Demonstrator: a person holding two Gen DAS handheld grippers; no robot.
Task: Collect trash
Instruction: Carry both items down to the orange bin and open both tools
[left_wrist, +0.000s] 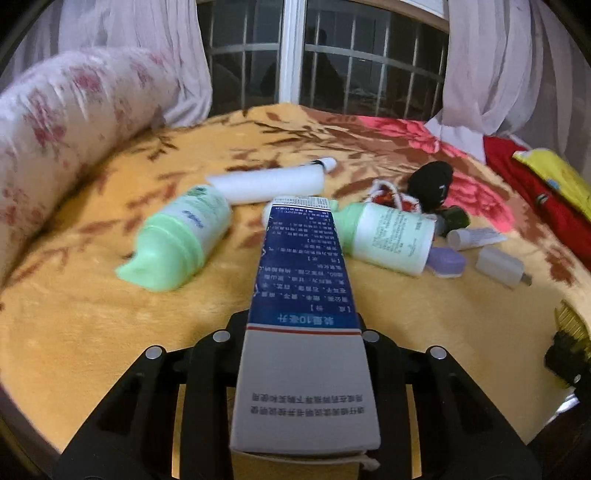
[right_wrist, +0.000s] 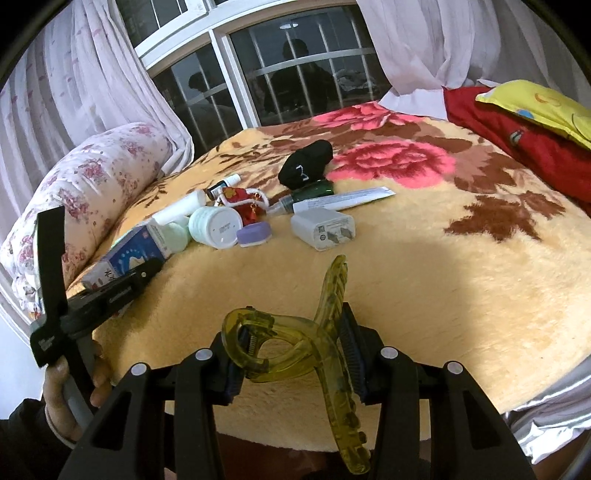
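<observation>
Holding both loads already: left gripper (left_wrist: 303, 332) has its fingers shut on a box (left_wrist: 303, 314), long axis running straight out ahead betw. the fingers; right gripper (right_wrist: 291, 365) is clamped on a yellow hair clip (right_wrist: 295, 354), lying crosswise w/ one arm sticking fwd. Remaining clutter (right_wrist: 258, 218) on the bed (right_wrist: 443, 280) sits ahead & slightly left of the right fingers, well apart; prob. nearer the left gripper.

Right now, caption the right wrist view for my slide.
Right gripper clamps a yellow hair clip above the blanket; charger beyond.
</observation>
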